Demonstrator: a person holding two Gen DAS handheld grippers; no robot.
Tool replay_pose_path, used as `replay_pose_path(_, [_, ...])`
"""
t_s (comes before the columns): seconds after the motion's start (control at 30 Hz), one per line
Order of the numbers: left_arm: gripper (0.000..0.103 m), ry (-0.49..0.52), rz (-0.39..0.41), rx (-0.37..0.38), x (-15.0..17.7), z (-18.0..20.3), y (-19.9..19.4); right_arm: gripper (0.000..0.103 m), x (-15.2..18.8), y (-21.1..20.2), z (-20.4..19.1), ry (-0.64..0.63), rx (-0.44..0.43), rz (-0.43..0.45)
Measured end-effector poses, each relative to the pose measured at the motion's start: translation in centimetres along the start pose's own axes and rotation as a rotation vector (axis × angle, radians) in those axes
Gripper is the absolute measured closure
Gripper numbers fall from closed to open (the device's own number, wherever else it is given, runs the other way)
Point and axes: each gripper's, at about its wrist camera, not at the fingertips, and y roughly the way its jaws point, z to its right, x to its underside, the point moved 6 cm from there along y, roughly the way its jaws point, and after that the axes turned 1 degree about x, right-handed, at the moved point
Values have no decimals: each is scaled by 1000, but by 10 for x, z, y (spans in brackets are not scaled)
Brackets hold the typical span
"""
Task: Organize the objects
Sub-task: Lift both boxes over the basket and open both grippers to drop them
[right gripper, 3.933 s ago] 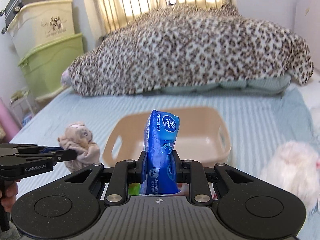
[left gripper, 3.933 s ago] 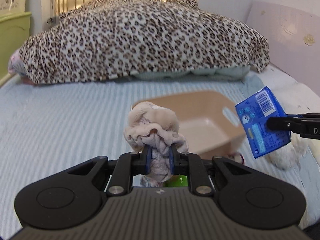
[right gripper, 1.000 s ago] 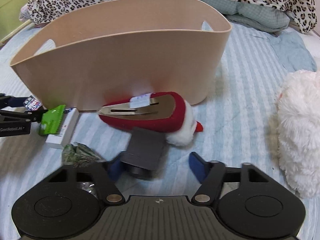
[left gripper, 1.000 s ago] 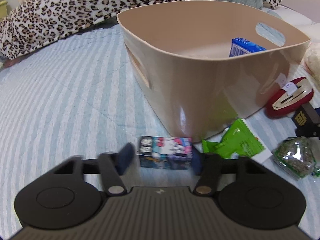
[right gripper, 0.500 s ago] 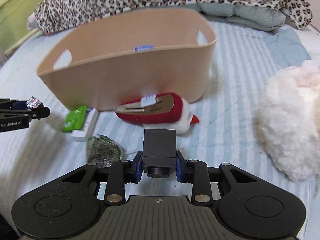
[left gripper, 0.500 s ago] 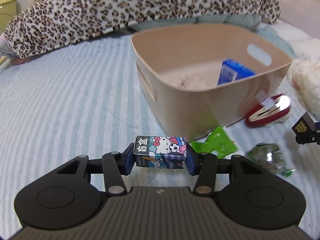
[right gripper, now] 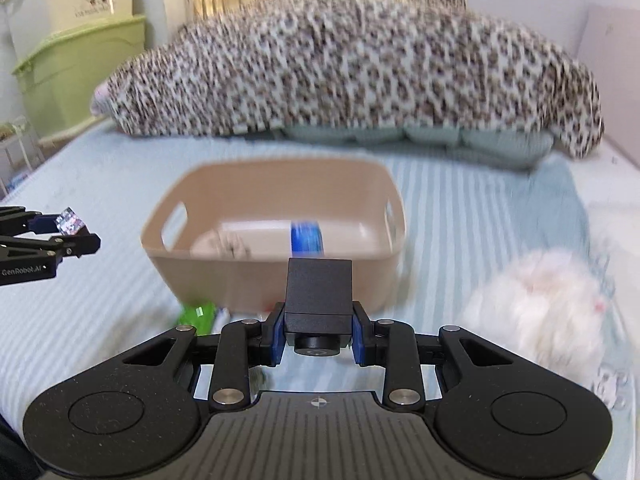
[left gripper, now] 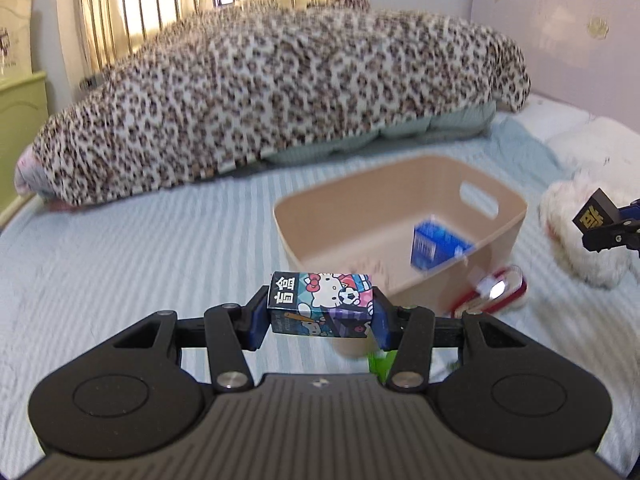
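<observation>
Left hand-held gripper (left gripper: pixel 322 316): closed on a cartoon box (left gripper: pixel 321 309), one blue pad on each short end; box held level, lifted above the bed.
Right hand-held gripper (right gripper: pixel 319 336): closed on a black block (right gripper: pixel 319 293), pads pressing its two sides; a round part shows on the block's underside, toward the camera.
Each seen from the other: the right one enters the left view at the far right edge, its block (left gripper: pixel 593 211) showing a yellow mark; the left one enters the right view at the far left edge, the box end (right gripper: pixel 70 221) glinting.
Bin (left gripper: pixel 496 202): tan, with handle slots, ahead and right of the left hand-held gripper; straight ahead of the right one (right gripper: pixel 276 280), beyond the block.
In the bin: a blue pack (left gripper: pixel 434 248) standing toward the right wall; a pale crumpled thing (right gripper: pixel 224 246) on the floor left of it, too blurred to name.
Outside the bin: a red-and-metal item (left gripper: pixel 494 291) against its near right corner; a green packet (right gripper: pixel 198 316) at the near left corner in the right view.
White fluffy toy (right gripper: pixel 540 308): on the bed, right of the bin and of the right hand-held gripper.
Bed (left gripper: pixel 120 248): pale blue striped sheet under everything.
Leopard blanket (left gripper: pixel 272 96): heaped across the far side, beyond the bin.
Green container (right gripper: pixel 76 80): far left, beside the bed.
</observation>
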Motion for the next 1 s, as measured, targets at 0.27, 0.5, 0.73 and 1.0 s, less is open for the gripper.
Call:
replay_pose_path(0.27, [51,18,50,-5,-43,9,15,74,-50,4,-8,-11,-4,91])
replay_pose_path(0.5, [51,25,9,-13,-52,22,67,74,-72,41,-12,13,10,99])
replay_pose_path(0.73, [51,-23,-81,2,-42,34,124,74,-72,99,3,55,48,30])
replay_pose_path(1.0, [51,-12,-196,-28,-13,41,169,74,-49,156,5,18,89,-102])
